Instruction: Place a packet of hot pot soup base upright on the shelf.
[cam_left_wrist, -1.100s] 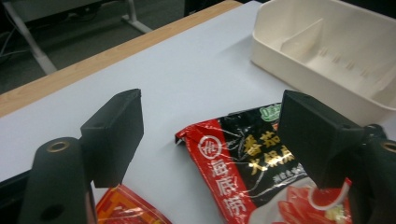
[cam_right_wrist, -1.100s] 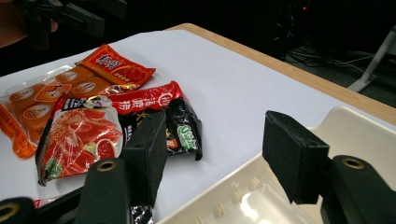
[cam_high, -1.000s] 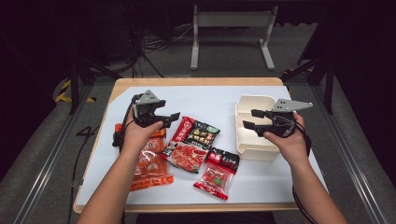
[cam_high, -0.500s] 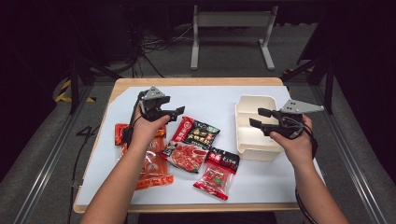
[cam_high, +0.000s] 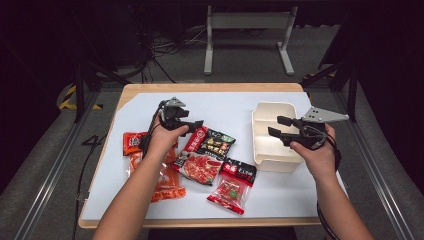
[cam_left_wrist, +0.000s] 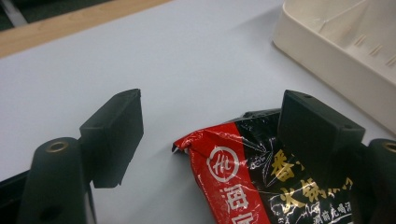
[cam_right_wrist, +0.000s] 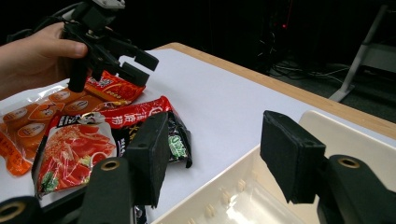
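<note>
Sauce packets are what we are sorting here, and the red-and-black packet (cam_left_wrist: 243, 172) is the one we have closed in on. In the left gripper view its torn-looking top corner lies flat on the white mat (cam_left_wrist: 187, 60), between our two black jaws, which stand wide apart and press on nothing. Compared with a second ago, our left gripper (cam_high: 187, 125) has come forward and down from beside the orange packets (cam_high: 155, 170) to the top edge of that packet, so we judge the pick is about to start: the jaws need only sink and close on the corner. The rest of the pile, including the tomato-print packet (cam_high: 200, 167), lies just beside it, nearer to us. Farther right, our right gripper (cam_high: 280, 127) hovers over the cream divided tray (cam_high: 272, 160), jaws partly open and empty, hardly shifted. The tray holds nothing that we can see.
</note>
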